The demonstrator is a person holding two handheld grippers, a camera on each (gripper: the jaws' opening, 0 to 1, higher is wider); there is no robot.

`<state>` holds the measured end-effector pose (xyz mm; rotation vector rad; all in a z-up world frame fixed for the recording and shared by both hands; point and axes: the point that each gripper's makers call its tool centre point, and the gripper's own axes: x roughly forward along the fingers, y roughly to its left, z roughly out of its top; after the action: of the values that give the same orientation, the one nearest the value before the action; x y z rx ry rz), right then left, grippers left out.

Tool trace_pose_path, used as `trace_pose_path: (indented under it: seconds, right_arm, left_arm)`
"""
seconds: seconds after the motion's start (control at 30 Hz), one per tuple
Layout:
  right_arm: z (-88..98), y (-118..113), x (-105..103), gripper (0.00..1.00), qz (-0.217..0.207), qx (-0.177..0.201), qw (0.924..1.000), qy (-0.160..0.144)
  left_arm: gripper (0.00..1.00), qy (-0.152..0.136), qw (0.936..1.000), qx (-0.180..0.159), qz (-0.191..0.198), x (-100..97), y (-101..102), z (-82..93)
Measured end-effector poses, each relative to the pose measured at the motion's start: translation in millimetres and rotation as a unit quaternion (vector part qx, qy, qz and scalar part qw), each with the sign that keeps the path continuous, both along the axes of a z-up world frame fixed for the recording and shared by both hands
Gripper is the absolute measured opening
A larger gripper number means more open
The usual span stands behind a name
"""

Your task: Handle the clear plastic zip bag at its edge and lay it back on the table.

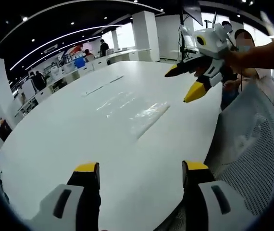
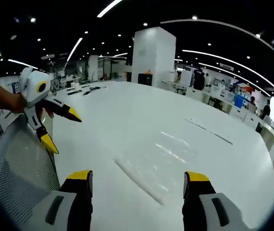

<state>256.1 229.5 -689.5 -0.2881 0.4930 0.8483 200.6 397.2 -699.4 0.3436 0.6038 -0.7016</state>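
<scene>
Zip bag lies seemingly flat on table; both tongs wide, empty.

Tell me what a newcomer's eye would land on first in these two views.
First, the open right gripper, white with yellow-tipped jaws, held in the air above the white table. Next, the clear zip bag, lying flat and nearly invisible mid-table. Then the grey mesh chair back at the table's edge, beside the open left gripper.
</scene>
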Motion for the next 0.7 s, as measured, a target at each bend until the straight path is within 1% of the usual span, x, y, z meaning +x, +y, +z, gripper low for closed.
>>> trace_pose_path:
  seconds: [0.1, 0.13, 0.23, 0.27, 0.3, 0.33, 0.4, 0.47, 0.5, 0.53, 0.6, 0.7]
  right_arm:
    - [-2.1, -6.6, -2.7, 0.79, -0.025, 0.022, 0.9994, 0.008]
    - [-2.6, -8.5, -3.5, 0.79, -0.031, 0.027, 0.9991, 0.009]
    - [-4.5, -13.1, -6.9, 0.83, -0.05, 0.043, 0.9978, 0.012]
    - [-4.9, -13.4, -9.3, 0.84, -0.053, 0.045, 0.9975, 0.013]
    - [-4.9, -13.4, -11.5, 0.86, -0.055, 0.048, 0.9972, 0.013]
    - [-4.9, -14.0, -14.7, 0.87, -0.06, 0.05, 0.9969, 0.012]
    - [-4.3, -14.1, -19.8, 0.89, -0.063, 0.054, 0.9965, 0.01]
    - [-5.1, -17.1, -22.0, 0.91, -0.069, 0.063, 0.9956, 0.008]
    - [-5.8, -18.7, -22.5, 0.93, -0.072, 0.066, 0.9951, 0.01]
    - [-5.8, -20.4, -24.1, 0.94, -0.076, 0.068, 0.9948, 0.01]
    - [-5.5, -22.8, -27.2, 0.95, -0.081, 0.067, 0.9944, 0.011]
    - [-2.0, -24.7, -31.5, 0.98, -0.087, 0.071, 0.9936, 0.006]
  left_arm:
    - [0.69, -0.001, 1.0, 0.0, -0.002, 2.5, 4.3, -6.6]
    - [0.7, -0.002, 1.0, 0.002, -0.002, -0.6, 0.9, -1.7]
    - [0.71, 0.0, 1.0, -0.003, 0.0, -2.5, -0.7, -0.9]
    - [0.71, -0.001, 1.0, -0.004, 0.002, 0.6, 4.5, -6.9]
    - [0.71, -0.001, 1.0, -0.004, 0.001, 1.1, 6.2, -8.8]
    - [0.71, -0.001, 1.0, -0.003, 0.0, -3.2, 1.5, -2.6]
    - [0.71, -0.002, 1.0, -0.002, 0.005, -4.4, 2.6, -2.2]
    - [0.7, -0.006, 0.9998, -0.017, 0.013, -5.2, 3.0, 1.0]
    - [0.7, -0.005, 0.9993, -0.031, 0.021, -3.5, 5.3, -0.2]
    - [0.71, -0.005, 0.9992, -0.033, 0.022, -2.3, 7.8, -2.5]
    - [0.72, -0.009, 0.9981, -0.053, 0.032, -0.1, 10.5, -1.7]
    - [0.77, -0.008, 0.9973, -0.059, 0.042, -1.6, 12.9, -1.6]
